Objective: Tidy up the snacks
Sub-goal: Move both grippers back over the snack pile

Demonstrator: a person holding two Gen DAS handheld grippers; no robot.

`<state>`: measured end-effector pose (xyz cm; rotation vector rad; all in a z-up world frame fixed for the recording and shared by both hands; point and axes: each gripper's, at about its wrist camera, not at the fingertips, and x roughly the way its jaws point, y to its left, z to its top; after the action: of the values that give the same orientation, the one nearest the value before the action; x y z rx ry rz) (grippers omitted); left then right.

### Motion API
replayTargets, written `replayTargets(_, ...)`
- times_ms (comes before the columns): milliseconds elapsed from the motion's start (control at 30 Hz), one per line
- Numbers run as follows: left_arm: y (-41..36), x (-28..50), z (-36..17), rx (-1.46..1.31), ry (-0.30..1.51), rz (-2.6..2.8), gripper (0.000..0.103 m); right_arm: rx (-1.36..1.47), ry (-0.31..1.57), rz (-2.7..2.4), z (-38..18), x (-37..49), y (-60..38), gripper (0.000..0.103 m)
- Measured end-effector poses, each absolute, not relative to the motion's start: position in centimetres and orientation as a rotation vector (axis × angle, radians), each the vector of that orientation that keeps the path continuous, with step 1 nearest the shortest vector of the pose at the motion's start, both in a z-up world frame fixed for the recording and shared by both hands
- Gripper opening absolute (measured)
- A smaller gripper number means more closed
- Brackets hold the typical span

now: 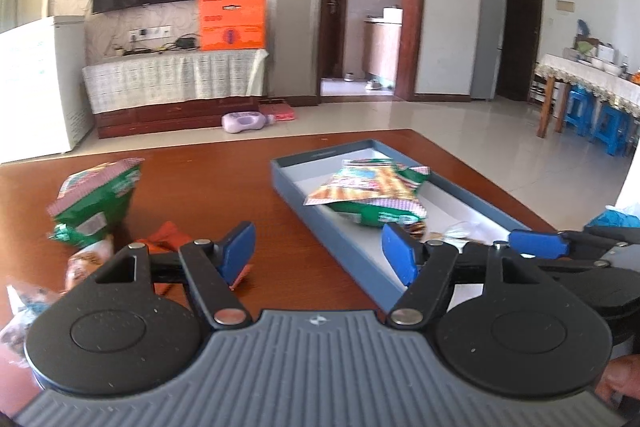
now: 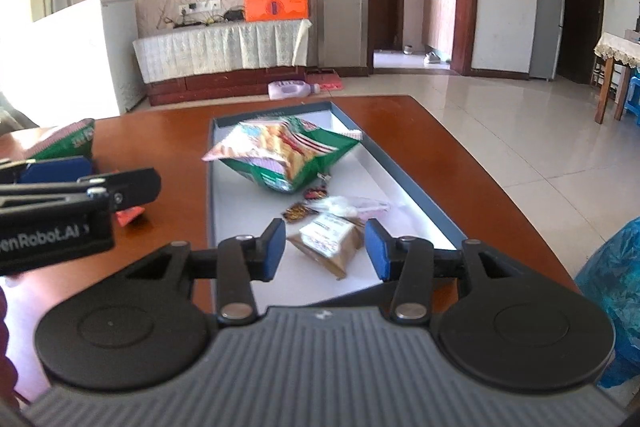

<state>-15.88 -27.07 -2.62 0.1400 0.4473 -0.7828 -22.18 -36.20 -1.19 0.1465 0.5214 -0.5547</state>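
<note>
Sorting loose snacks off the wooden table into the shallow blue-grey tray, roughly half done by the look of it.

Right gripper low over the near end of the tray, fingers apart, nothing pressed between the pads. Small white-and-brown packet lying flat on the tray floor right in the gap, slightly ahead of the pads. Reads as a release: jaws spread to let it drop, tilted down so it lands inside the wall. Could also be a pre-grasp; cannot rule that out.

Already in the tray: big green chip bag toward the far end, propped on its own crumpled bottom; couple of small dark wrapped sweets and a clear bag between it and the packet. Light stuff grouped at the near end, likely because that is the shortest reach.

Left gripper over bare table just left of the tray's near wall, fingers wide apart and empty. Probably heading for the pile still outside: second green bag on its side, orange wrapper just behind the left finger, more small packets at the left edge, too blurred to name.

Grippers close together, so collision risk if both go for the tray.
</note>
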Motion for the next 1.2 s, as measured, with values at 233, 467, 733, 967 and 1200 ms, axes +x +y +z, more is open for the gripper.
replayTargets(233, -23.8, -15.1, -2.5, 0.144, 0.441, -0.729, 0.075, 0.129, 0.490, -0.478, -0.6, -21.1, -34.0, 0.046)
replayTargets(467, -19.6, -13.4, -1.7, 0.150, 0.422, -0.668, 0.075, 0.142, 0.467, -0.375, -0.5, -19.3, -31.8, 0.046)
replayTargets(733, -13.9, -11.3, -1.1, 0.150, 0.421, -0.575, 0.075, 0.108, 0.513, -0.238, -1.2, -15.9, -28.0, 0.046)
replayTargets(967, -9.3, -9.5, -3.1, 0.160, 0.480, -0.466, 0.075, 0.098, 0.554, -0.124, -2.4, -12.9, -24.2, 0.046)
replayTargets(1200, -8.4, -7.2, -6.5, 0.157, 0.581, -0.409, 0.075, 0.070, 0.606, -0.054, -3.6, -11.1, -21.6, 0.046)
